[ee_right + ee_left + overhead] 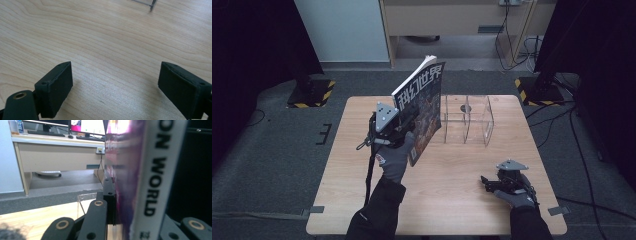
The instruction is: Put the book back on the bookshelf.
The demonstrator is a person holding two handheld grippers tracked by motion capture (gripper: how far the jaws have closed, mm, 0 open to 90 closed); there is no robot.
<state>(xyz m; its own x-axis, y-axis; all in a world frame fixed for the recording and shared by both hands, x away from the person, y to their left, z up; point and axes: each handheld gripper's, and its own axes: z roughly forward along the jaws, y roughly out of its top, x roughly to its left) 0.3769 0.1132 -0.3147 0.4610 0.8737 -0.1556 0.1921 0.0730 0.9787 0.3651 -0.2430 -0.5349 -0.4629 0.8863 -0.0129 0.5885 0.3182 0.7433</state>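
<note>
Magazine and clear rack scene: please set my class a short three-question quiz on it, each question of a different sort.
1. True or false: the left hand-held gripper is shut on the magazine.
2. Multiple choice: where is the clear rack? A) in the air; B) on the table, to the right of the magazine in the high view; C) between the jaws of the right hand-held gripper.
3. Short answer: how do the right hand-held gripper's jaws stand, and what lies between them?

Key
1. True: the magazine is held upright, off the table.
2. B.
3. Wide open, with nothing between them but bare wood.
</note>
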